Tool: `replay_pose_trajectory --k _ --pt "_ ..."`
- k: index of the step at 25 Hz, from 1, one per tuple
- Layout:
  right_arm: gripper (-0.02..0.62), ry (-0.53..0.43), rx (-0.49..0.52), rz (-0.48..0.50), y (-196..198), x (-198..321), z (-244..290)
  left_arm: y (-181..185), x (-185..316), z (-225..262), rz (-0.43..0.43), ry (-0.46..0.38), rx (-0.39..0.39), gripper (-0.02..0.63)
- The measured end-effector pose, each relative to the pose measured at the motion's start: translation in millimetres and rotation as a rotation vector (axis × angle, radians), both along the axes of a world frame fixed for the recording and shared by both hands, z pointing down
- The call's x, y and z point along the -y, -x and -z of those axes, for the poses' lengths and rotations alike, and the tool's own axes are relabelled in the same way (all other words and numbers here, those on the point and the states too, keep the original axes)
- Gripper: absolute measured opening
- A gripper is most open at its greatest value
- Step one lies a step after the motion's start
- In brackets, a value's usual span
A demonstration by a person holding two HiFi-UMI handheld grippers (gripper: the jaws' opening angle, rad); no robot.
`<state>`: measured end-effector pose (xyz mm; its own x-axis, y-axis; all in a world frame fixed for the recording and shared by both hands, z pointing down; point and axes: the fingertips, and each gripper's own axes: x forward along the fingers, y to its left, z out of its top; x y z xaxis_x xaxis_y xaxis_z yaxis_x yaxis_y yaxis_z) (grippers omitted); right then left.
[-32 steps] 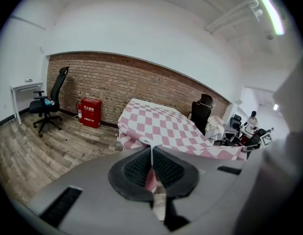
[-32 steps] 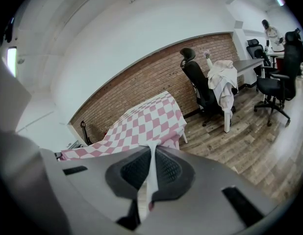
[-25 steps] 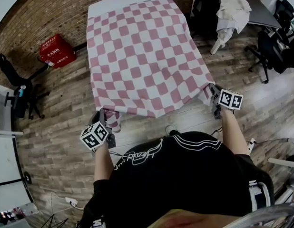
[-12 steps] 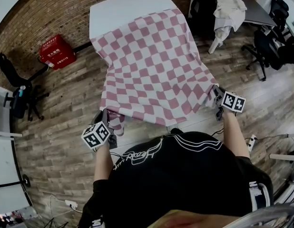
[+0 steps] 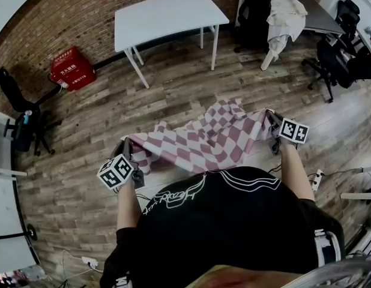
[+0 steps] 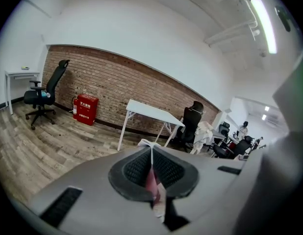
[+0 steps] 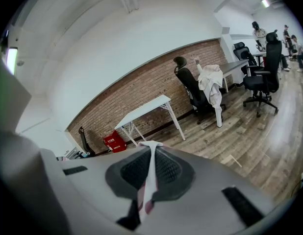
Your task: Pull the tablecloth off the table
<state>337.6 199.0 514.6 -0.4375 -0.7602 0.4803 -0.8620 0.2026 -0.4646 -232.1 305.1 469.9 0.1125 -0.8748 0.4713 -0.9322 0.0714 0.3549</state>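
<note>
The tablecloth (image 5: 203,138) is already off the white table (image 5: 167,14), which stands bare at the far side. The cloth is slung between the two tools just in front of the person, its middle sagging and bunched toward the wooden floor (image 5: 173,95). The left gripper (image 5: 129,145) is closed tight on the near-left corner, a pinch of pink-and-white fabric being seen between its pads. The right gripper (image 5: 271,119) is likewise clamped on the near-right corner, with a thin fold caught between its jaws.

The pull itself is judged to be essentially done. For the step to be finished well, both grips should be held firm and the two corners raised level, so that the slack middle is gathered rather than dragged over the boards. Whether the sag touches the floor cannot be told.

Open floor is seen between the cloth's far edge and the table legs. A red box (image 5: 72,66) lies at the far left, a black chair (image 5: 17,101) at the left edge and office chairs (image 5: 335,59) at the far right, all well apart from the cloth, so sideways movement is judged to be unobstructed
</note>
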Motion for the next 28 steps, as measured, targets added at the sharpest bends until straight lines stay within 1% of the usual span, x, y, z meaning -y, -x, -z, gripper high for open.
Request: replay_pose_trajectory --k 3,6,8,12,16,23,28 --pt "-0.003 -0.013 0.006 0.016 7 -2 4 5 -3 1 0.014 -0.012 -0.008 0.008" --pt "-0.003 -0.038 0.004 0.027 14 -2 14 4 -2 7 0.008 -0.025 -0.017 0.008" --pt "-0.003 -0.050 0.000 0.041 22 -1 21 2 0 13 -0.003 -0.037 -0.026 0.008" --pt "-0.003 -0.077 -0.022 0.105 46 -2 34 -6 3 25 -0.037 -0.072 -0.021 0.008" --pt "-0.003 -0.120 -0.016 0.145 69 -5 53 -16 6 38 -0.072 -0.101 -0.011 0.008" --pt "-0.003 -0.201 -0.034 0.167 91 -6 81 -29 17 59 -0.122 -0.153 -0.011 0.008" --pt "-0.003 -0.199 -0.026 0.150 88 -5 83 -32 25 59 -0.129 -0.158 -0.020 0.008"
